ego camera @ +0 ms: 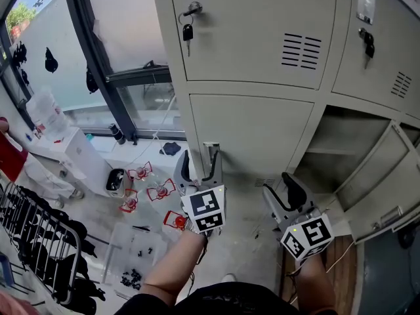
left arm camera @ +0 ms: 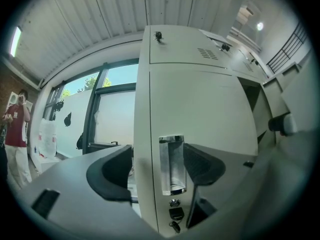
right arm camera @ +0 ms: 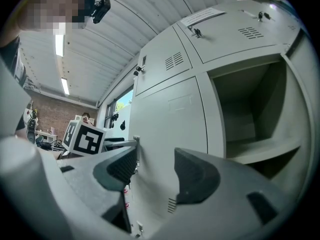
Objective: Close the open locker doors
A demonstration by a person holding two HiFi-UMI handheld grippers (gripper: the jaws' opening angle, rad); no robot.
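The grey lower-left locker door [ego camera: 252,130] lies flat in its frame. Its chrome handle [ego camera: 211,156] stands between the jaws of my left gripper [ego camera: 199,159], which is open; in the left gripper view the handle [left arm camera: 171,164] sits in the gap of that gripper [left arm camera: 157,166], close to the right pad, with a lock and key [left arm camera: 175,215] below. My right gripper [ego camera: 283,190] is open and holds nothing, in front of the same door's right side [right arm camera: 170,129]. To the right, a locker compartment [ego camera: 341,143] gapes, its door [ego camera: 377,182] swung out toward me.
Upper locker doors are shut, with keys [ego camera: 188,28] hanging in the locks. A dark window frame [ego camera: 98,51] stands left of the lockers. Red-and-white objects [ego camera: 154,189], a white box and a black rack [ego camera: 39,241] lie on the floor at left. A person [left arm camera: 17,119] stands far left.
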